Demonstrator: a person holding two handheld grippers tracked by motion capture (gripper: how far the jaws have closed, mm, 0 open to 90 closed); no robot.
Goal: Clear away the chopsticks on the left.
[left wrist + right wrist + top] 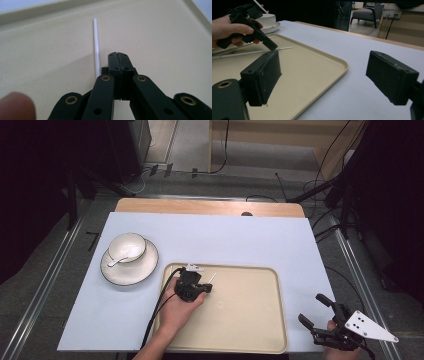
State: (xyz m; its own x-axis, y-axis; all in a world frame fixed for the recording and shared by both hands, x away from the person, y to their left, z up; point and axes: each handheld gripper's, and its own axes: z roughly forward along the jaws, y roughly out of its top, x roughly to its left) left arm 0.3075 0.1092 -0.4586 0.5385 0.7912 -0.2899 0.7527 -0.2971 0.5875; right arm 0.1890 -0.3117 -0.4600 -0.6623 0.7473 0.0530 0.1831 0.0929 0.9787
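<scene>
The thin white stick (95, 45) lies flat on the tan tray (277, 285), near the tray's far left corner, with its free end pointing towards the far edge. The left gripper (119, 58) is clenched, its two black jaws meeting along a clean seam with nothing between the tips. The stick runs just beside those jaws on their left in the left gripper view and slips out of sight under the linkage. It looks alongside the claw rather than pinched, so the closed tips are probably there to nudge or line the stick up. Whether they press on it I cannot tell.

In the high view the left hand (175, 312) comes over the tray's near left part, angling the gripper down towards the tray floor. The tray's low rim would stop the stick from rolling off, and most of the tray towards its right edge is bare, so there is plenty of room to slide it.

Past the tray's far left corner, near the worktop's (225, 235) left edge, a white bowl (127, 246) with a spoon (120, 260) sits on a plate (129, 270), well clear of the hand.

The right gripper (314, 310) waits at the worktop's near right corner, jaws spread wide and holding nothing, apart from the tray.
</scene>
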